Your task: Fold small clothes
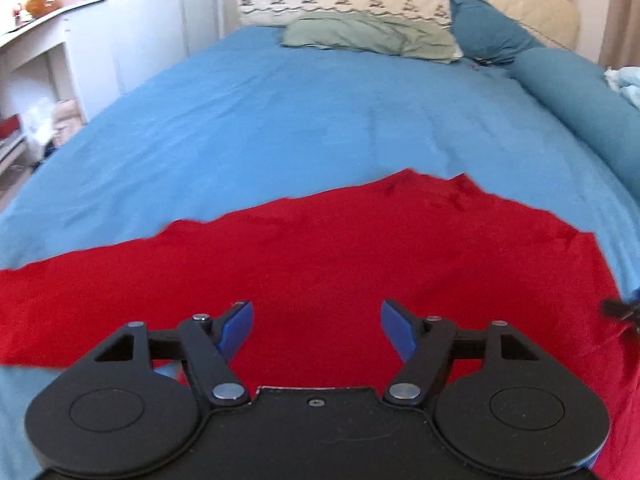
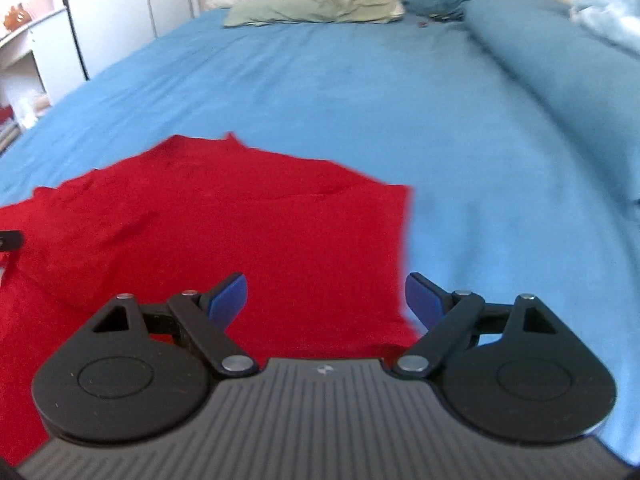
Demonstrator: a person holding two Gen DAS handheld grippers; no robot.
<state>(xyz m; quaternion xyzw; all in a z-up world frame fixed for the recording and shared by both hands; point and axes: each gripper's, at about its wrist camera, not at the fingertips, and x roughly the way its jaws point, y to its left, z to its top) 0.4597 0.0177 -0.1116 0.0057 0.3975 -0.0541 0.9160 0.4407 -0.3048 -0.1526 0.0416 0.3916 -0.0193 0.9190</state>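
Note:
A red garment (image 1: 304, 252) lies spread on the blue bed sheet (image 1: 280, 120). It also shows in the right wrist view (image 2: 224, 216), where its right edge runs down past the gripper. My left gripper (image 1: 317, 330) is open and empty, hovering over the garment's near part. My right gripper (image 2: 326, 300) is open and empty above the garment's right edge, its right finger (image 2: 422, 300) over bare sheet. A dark bit of the right gripper shows at the left view's right edge (image 1: 624, 312).
A green pillow (image 1: 368, 36) and a teal pillow (image 1: 488, 32) lie at the head of the bed. A teal bolster (image 1: 580, 96) runs along the right side, with pale blue cloth (image 2: 608, 8) beyond. White shelves (image 1: 36, 80) stand left of the bed.

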